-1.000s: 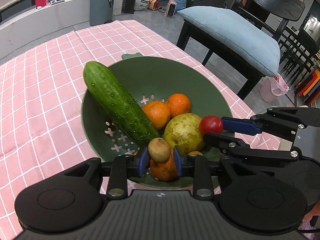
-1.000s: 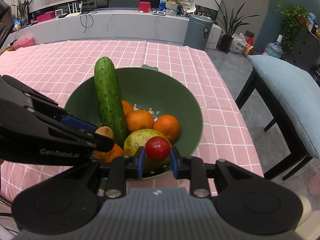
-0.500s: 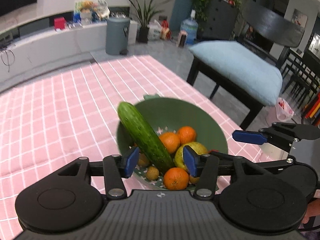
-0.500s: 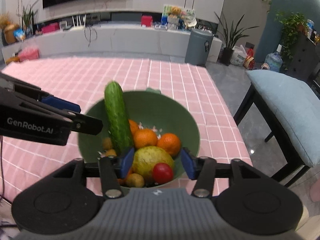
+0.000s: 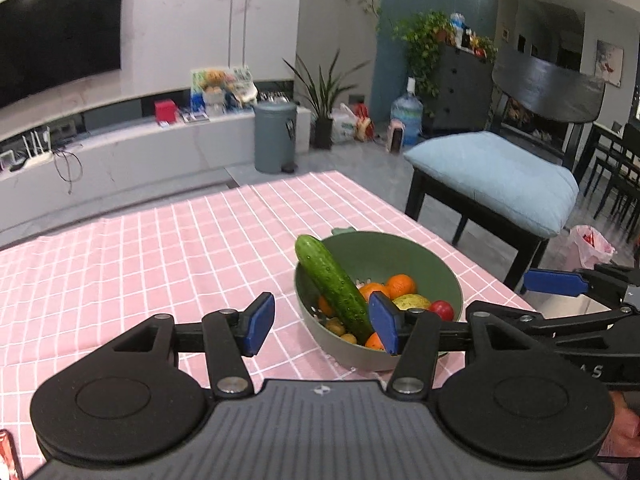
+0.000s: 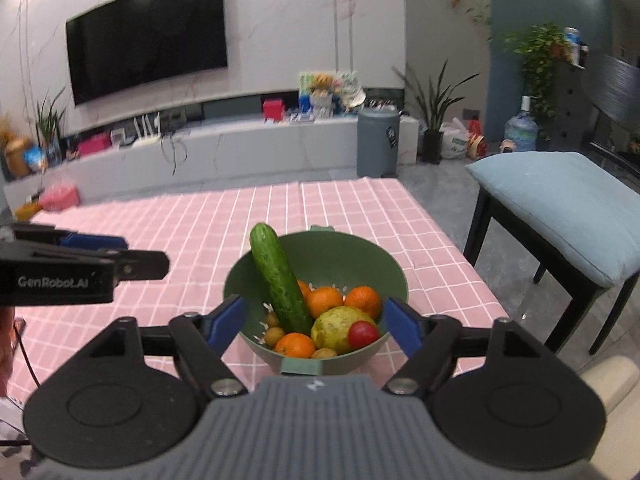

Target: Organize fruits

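A green colander bowl (image 6: 360, 256) (image 5: 384, 256) stands on the pink checked tablecloth near the table's right edge. In it lie a long cucumber (image 6: 278, 276) (image 5: 332, 280), several oranges (image 6: 324, 300), a yellow-green pear (image 6: 332, 328), a red tomato (image 6: 363, 334) (image 5: 441, 309) and small brown fruits (image 6: 275, 335). My left gripper (image 5: 322, 326) is open and empty, held back above the table to the left of the bowl. My right gripper (image 6: 314, 322) is open and empty, held back in front of the bowl.
A black chair with a blue cushion (image 6: 568, 196) stands close to the table's right edge. The pink tablecloth (image 5: 140, 260) stretches left and back. A grey bin (image 6: 378, 140), a low TV bench and plants are far behind.
Both grippers opened: the left let go of a small brown fruit, the right let go of the red tomato, both now in the bowl. Both grippers then pulled back and up from the bowl.
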